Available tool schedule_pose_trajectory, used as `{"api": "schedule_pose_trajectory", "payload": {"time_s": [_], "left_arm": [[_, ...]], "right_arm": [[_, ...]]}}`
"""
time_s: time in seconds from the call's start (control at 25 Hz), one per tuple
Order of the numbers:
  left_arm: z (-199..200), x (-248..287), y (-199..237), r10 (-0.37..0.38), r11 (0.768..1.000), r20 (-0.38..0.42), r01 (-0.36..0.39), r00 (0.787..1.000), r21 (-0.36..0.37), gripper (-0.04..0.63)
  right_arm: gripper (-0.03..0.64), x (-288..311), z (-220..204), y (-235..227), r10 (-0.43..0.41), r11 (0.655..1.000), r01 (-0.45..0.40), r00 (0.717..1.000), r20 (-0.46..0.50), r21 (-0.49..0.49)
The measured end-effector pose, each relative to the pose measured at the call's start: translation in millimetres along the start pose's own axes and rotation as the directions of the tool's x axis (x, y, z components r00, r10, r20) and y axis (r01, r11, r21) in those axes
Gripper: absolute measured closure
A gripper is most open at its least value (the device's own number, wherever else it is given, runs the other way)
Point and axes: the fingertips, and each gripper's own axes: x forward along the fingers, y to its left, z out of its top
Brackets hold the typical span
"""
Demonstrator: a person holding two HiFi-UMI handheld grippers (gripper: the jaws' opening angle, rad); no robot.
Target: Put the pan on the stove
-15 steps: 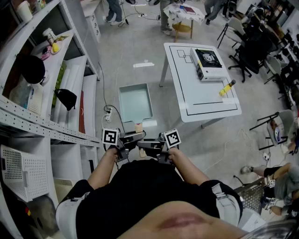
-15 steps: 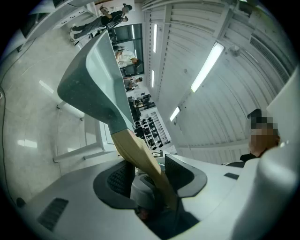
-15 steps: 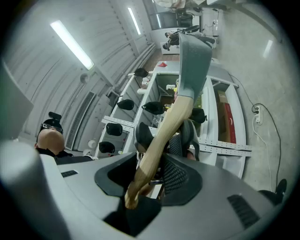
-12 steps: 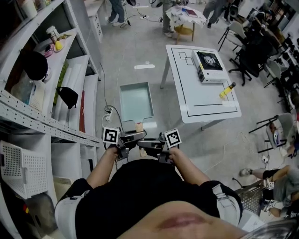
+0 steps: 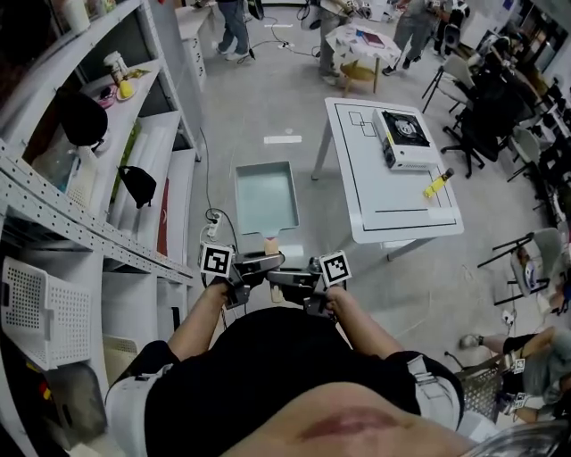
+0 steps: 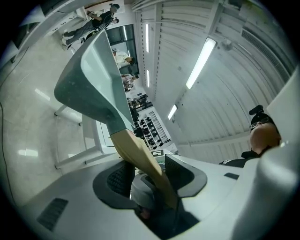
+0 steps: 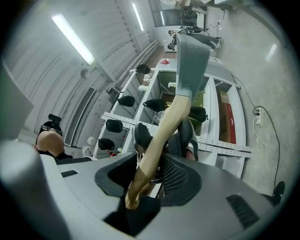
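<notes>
A pale teal rectangular pan point(image 5: 266, 196) with a wooden handle point(image 5: 270, 243) hangs level over the floor in front of me. My left gripper point(image 5: 259, 264) and right gripper point(image 5: 284, 278) face each other, both shut on the handle. In the left gripper view the handle point(image 6: 138, 159) runs between the left gripper point(image 6: 147, 171) jaws up to the pan point(image 6: 93, 89). In the right gripper view the handle point(image 7: 161, 136) passes through the right gripper point(image 7: 157, 159) to the pan point(image 7: 191, 61). The portable stove point(image 5: 406, 136) sits at the far end of a white table point(image 5: 375, 192) to the right.
A yellow tool point(image 5: 434, 185) lies on the table near its right edge. Metal shelving point(image 5: 89, 205) with black bags and a white basket point(image 5: 36, 312) lines the left. A power strip point(image 5: 212, 219) and cable lie on the floor. Office chairs point(image 5: 500, 98) and people point(image 5: 236, 22) stand beyond.
Both grippers keep their hold on the handle. The view has shifted a little: the pan, the table and the shelves have slid slightly to the right and down in the picture.
</notes>
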Motion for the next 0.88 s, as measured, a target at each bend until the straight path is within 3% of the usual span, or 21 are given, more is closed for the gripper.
{"api": "schedule_pose_trajectory", "payload": {"time_s": [0.12,0.24,0.36,0.6,0.88], "left_arm": [[-0.3,5.8,-8.3,-0.038,0.999,0.025,0.039,0.999,-0.018,0.388],[-2.4,6.9,-0.7,-0.003,1.0,0.011,0.003,1.0,-0.002,0.388],[-2.6,13.0,2.0,-0.014,1.0,0.025,0.014,1.0,0.013,0.388],[-13.5,32.2,-7.3,-0.03,0.996,0.057,0.034,0.998,-0.081,0.387],[-26.1,46.1,6.7,0.022,1.0,0.06,-0.022,0.998,0.007,0.385]], "right_arm": [[0.456,-3.1,-1.2,-0.8,0.007,1.0,-0.007,1.0,0.011,0.014],[0.456,-7.6,-0.7,-0.6,0.02,1.0,-0.021,1.0,0.019,0.023],[0.454,-14.8,0.2,-0.6,0.028,0.999,-0.029,0.999,0.024,0.029],[0.456,-32.1,-6.2,-1.2,0.043,0.998,-0.044,0.999,0.028,0.054],[0.448,-56.4,-16.2,-9.2,0.049,0.999,-0.049,0.999,-0.02,0.021]]}}
